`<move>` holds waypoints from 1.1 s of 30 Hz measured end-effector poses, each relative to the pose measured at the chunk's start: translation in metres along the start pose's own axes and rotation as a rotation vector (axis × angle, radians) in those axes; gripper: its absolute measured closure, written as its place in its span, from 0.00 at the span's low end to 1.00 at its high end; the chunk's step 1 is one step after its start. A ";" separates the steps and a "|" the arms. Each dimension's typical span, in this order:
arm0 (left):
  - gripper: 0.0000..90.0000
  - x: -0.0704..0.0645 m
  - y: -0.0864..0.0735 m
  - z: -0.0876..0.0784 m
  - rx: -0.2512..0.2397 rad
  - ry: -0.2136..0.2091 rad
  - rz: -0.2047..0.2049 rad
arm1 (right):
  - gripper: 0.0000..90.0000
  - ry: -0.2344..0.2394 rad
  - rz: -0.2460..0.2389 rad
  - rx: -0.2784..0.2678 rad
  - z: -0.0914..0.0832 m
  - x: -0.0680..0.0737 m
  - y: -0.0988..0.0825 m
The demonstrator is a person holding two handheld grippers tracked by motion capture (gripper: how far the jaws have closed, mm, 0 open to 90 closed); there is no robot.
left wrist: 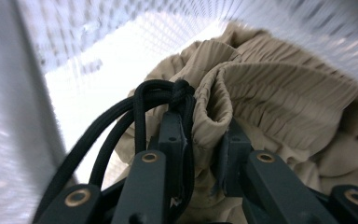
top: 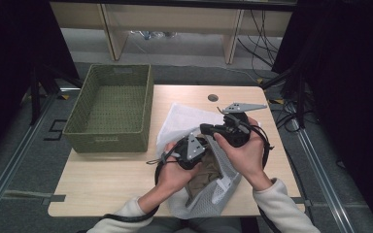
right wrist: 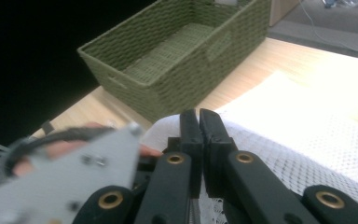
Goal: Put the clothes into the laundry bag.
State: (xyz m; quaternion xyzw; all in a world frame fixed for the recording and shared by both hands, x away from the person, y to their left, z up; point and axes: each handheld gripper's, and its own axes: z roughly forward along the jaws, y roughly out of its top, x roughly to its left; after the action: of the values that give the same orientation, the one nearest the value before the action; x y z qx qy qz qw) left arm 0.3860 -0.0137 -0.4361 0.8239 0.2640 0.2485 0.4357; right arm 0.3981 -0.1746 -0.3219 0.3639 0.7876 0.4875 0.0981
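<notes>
A white mesh bag [top: 179, 121] lies on the wooden table [top: 107, 179] with a beige gathered garment [top: 201, 180] inside it. My left gripper [top: 204, 155] reaches into the bag's mouth. In the left gripper view it [left wrist: 206, 135] is shut on a fold of the garment [left wrist: 279, 93], and a black knotted cord [left wrist: 168, 91] is draped over one jaw, with mesh [left wrist: 121, 56] all around. My right gripper [top: 206, 129] is just above the left one. In the right gripper view its jaws [right wrist: 199, 122] are pressed together at the edge of the mesh bag [right wrist: 307, 140].
A green woven basket [top: 148, 107] stands empty at the table's back left, also close ahead in the right gripper view [right wrist: 182, 88]. A small round hole [top: 213, 97] is near the table's far edge. Black cables trail off both grippers toward the person.
</notes>
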 end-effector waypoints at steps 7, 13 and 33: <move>0.83 0.004 -0.011 0.024 0.036 0.027 -0.016 | 1.00 -0.041 0.067 0.054 0.004 -0.012 -0.006; 0.80 0.010 -0.015 0.020 0.027 0.002 -0.029 | 1.00 -0.051 0.087 0.070 0.000 -0.017 -0.014; 0.51 0.032 -0.050 -0.054 0.053 0.005 -0.016 | 1.00 -0.042 0.087 0.108 -0.006 0.001 -0.030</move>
State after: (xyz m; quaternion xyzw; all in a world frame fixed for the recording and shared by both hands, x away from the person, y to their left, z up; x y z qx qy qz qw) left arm 0.3636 0.0631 -0.4463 0.8324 0.2783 0.2399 0.4150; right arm 0.3800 -0.1859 -0.3440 0.4127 0.7941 0.4401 0.0737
